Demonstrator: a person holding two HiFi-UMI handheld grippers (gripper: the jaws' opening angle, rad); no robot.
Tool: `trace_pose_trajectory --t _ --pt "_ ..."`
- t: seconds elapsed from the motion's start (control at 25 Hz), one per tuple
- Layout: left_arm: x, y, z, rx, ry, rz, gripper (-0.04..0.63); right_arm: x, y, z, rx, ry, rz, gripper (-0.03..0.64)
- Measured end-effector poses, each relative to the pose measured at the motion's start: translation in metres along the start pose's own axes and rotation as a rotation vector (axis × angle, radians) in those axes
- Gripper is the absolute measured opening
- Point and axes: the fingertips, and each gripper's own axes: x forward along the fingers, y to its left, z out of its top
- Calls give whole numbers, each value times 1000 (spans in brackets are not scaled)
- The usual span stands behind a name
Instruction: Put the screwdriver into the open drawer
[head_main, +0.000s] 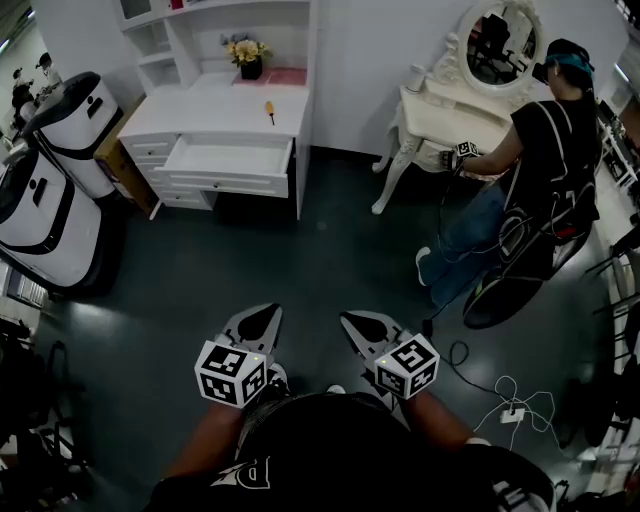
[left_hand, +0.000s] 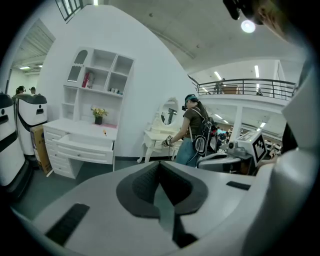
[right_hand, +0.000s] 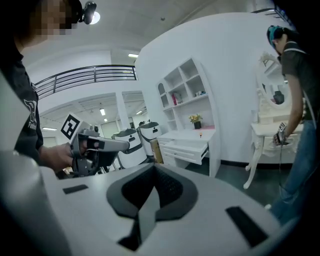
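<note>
Yellow-handled, the screwdriver (head_main: 269, 111) lies in the head view on the top of the white desk (head_main: 200, 110), just behind the open drawer (head_main: 225, 158) and well apart from both tools. Its long axis runs roughly from the wall toward you, and it is almost straight ahead of your left gripper (head_main: 262, 314), so I judge that hand better placed than your right gripper (head_main: 362, 322). In the left gripper view the jaws are pressed together with nothing between them, and in the right gripper view they are also fully closed and empty, with the desk far ahead.
</note>
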Motion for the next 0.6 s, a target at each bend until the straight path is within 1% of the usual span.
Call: trace_pose_trajectory --t 0.2,0.32,0.44,0.52,0.6 --pt "2 3 0 -8 5 -5 15 3 5 5 10 -19 22 8" --pt "3 9 -2 -48 11 -16 15 8 8 8 -17 -35 11 9" --pt "5 15 -5 -81 22 -27 15 16 8 7 -45 -20 -9 9" --pt "6 21 -7 -67 33 -26 15 22 8 4 -34 -12 -7 9" --pt "6 28 -7 -37 41 -24 15 30 9 2 -24 0 -10 9"
